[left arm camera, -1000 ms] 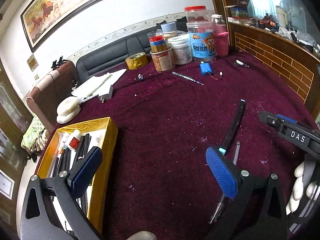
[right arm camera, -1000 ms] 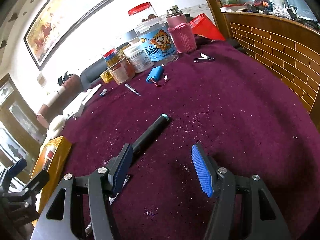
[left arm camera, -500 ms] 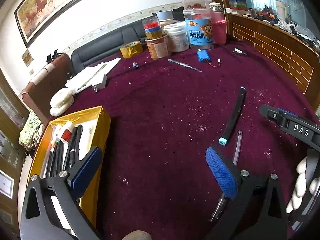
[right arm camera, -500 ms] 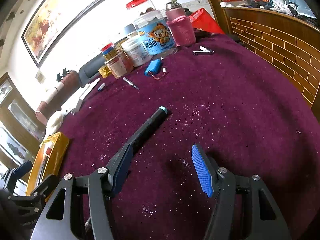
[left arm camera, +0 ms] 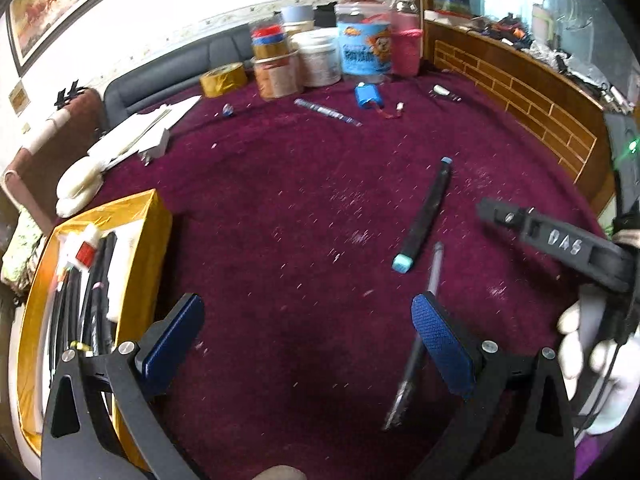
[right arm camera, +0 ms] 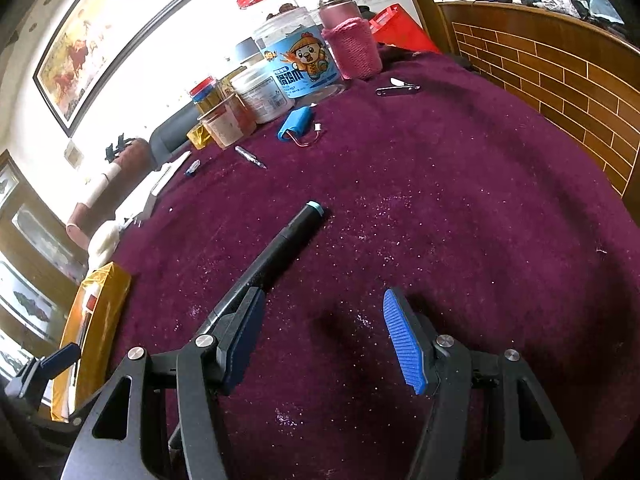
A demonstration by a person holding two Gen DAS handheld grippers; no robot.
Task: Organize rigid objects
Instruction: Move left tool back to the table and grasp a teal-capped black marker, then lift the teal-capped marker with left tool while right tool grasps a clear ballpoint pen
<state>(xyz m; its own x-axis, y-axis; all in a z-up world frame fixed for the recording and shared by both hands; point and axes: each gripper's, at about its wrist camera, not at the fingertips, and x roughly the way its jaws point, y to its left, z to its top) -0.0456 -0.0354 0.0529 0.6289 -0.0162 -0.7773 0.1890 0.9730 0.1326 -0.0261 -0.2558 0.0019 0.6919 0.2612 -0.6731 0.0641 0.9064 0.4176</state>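
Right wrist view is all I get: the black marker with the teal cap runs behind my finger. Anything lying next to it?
Observer: Yes. A slim translucent grey pen lies beside the black marker, its near part hidden behind a pad of the open left gripper.
Operator: Marker's hidden end?
Observer: It carries a second teal cap, lying on the cloth.
Operator: Yellow box contents?
Observer: Several black pens and a white tube with a red label lie in the yellow box.
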